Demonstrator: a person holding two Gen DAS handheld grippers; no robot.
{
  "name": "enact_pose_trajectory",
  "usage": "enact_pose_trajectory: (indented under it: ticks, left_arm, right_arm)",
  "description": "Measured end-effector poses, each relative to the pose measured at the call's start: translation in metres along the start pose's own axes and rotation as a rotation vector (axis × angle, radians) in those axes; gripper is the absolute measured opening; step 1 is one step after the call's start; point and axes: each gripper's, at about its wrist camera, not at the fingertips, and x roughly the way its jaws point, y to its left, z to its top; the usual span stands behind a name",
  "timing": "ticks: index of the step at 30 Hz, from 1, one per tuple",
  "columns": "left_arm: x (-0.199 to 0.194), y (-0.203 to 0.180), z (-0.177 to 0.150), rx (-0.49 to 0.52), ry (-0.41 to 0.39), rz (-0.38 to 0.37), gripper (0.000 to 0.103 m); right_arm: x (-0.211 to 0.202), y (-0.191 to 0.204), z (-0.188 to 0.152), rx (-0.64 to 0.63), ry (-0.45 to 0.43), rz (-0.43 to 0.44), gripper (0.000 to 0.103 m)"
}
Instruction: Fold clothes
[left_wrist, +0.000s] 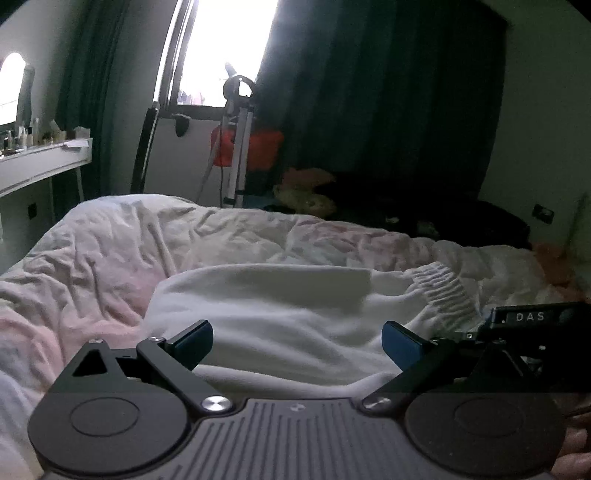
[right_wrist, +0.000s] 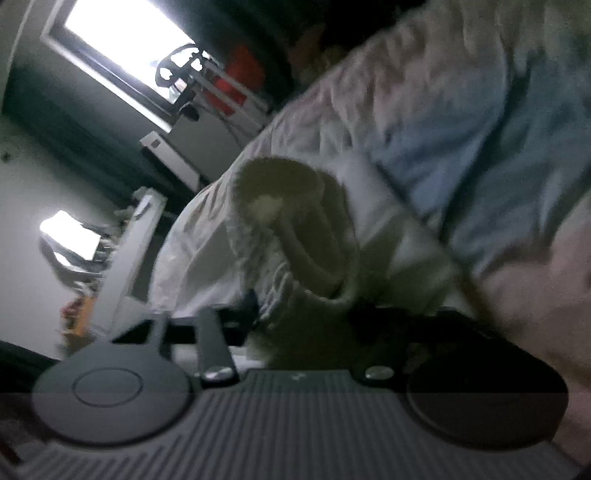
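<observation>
White fleece garment on the bed

I see the soft white fleece garment (left_wrist: 280, 317) lying rumpled on the bed, its ribbed elastic band (left_wrist: 443, 291) bunched.

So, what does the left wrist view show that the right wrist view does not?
Only the left wrist view: the left tongs wide open above the white garment, and the other tool's body at the right edge.
Only the right wrist view: the elastic waistband bunched between the right tongs.
Both: the crumpled duvet, the window and the tripod.
</observation>
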Motion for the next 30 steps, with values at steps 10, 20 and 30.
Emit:
enact_pose_trajectory:
  ticks: [10, 20, 30]
  left_arm:
    - [-0.005, 0.017, 0.003, -0.063, -0.003, 0.015, 0.099]
    - [0.014, 0.038, -0.004, -0.160, 0.100, 0.078, 0.099]
    - [0.025, 0.077, -0.006, -0.338, 0.173, 0.076, 0.099]
  right_arm:
    - [-0.020, 0.018, 0.039, -0.183, -0.284, 0.038, 0.034]
    - [0.019, -0.088, 0.045, 0.294, -0.056, 0.019, 0.061]
    - [0.042, -0.072, 0.024, 0.210, 0.069, -0.054, 0.088]
